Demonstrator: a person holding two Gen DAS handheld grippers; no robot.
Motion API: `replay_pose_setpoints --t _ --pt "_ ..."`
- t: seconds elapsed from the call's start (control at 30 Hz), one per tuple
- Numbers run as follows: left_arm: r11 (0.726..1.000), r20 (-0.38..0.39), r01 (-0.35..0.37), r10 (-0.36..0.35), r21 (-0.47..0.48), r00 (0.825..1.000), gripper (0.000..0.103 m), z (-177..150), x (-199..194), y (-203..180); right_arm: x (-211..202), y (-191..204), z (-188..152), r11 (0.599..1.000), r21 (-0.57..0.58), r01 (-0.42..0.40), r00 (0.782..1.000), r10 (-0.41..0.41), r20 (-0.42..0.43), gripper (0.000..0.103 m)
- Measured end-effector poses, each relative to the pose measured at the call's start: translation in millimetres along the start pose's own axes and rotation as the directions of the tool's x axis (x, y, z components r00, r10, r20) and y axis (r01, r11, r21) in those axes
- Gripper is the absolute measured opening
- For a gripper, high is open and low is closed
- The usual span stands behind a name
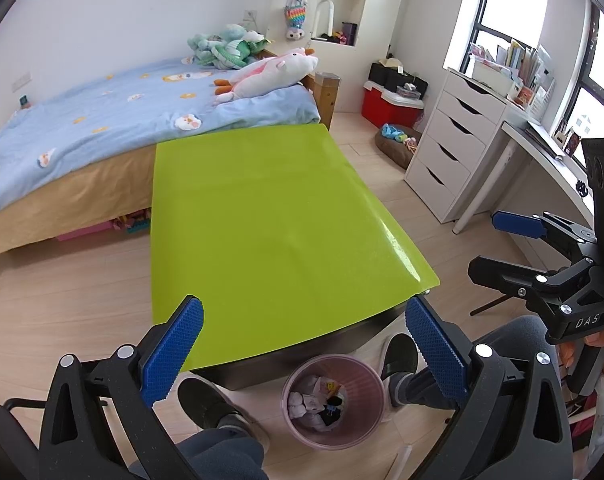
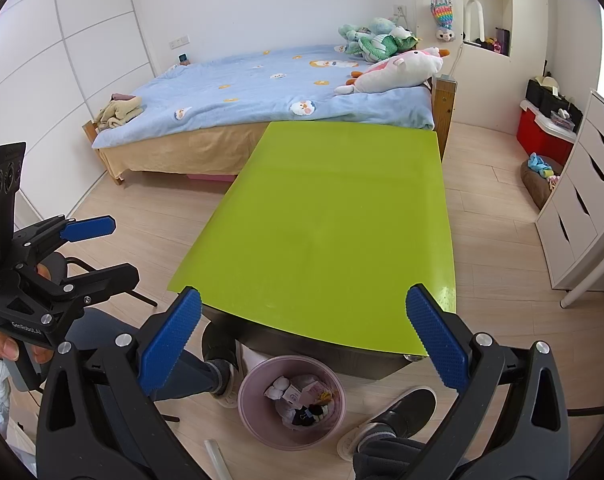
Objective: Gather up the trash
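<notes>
With the lime-green glossy tabletop (image 1: 262,216) bare and the pink round plastic bin (image 1: 334,400) by its near edge filled, collecting looks finished; left gripper (image 1: 304,354) and right gripper (image 2: 304,350) gape wide, empty, needing only withdrawal.

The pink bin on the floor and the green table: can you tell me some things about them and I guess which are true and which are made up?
1. The pink bin has trash inside. True.
2. The green table has trash piled on it. False: its top shows nothing on it.
3. The left gripper is open. True.
4. The right gripper is squeezing a paper ball. False: it is open and holds nothing.
5. The bin stands on the table. False: it stands on the floor at the table's near edge, between the person's shoes.
</notes>
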State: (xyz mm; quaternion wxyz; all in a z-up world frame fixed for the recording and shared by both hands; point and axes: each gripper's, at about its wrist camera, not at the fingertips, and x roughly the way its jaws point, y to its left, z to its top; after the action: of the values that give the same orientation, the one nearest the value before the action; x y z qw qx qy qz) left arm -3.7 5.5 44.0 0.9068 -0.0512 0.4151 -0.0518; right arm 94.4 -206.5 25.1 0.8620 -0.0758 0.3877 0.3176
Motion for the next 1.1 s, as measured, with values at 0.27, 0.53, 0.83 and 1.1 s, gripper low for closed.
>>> replay_pose_setpoints --t 0.27,0.53,0.83,1.1 --pt "1.0 0.0 0.001 -0.001 -0.001 1.0 0.097 0.2 0.1 0.1 1.3 0.1 -1.7 1.0 0.001 -0.001 1.0 0.001 -0.002 0.1" --pt "1.0 -0.001 0.0 0.0 -0.001 1.0 0.097 0.3 0.3 -0.4 1.2 0.0 -1.5 1.0 0.001 -0.002 1.0 0.002 -0.002 0.1" --pt "1.0 -0.001 0.0 0.0 0.0 1.0 0.097 0.3 0.0 -0.3 2.8 1.9 -3.2 1.0 0.001 -0.003 1.0 0.003 -0.003 0.1" --pt "1.0 -0.001 0.0 0.0 0.0 1.0 0.097 1.0 -0.1 -0.2 2.6 1.6 -2.8 1.0 0.002 -0.002 1.0 0.002 -0.002 0.1"
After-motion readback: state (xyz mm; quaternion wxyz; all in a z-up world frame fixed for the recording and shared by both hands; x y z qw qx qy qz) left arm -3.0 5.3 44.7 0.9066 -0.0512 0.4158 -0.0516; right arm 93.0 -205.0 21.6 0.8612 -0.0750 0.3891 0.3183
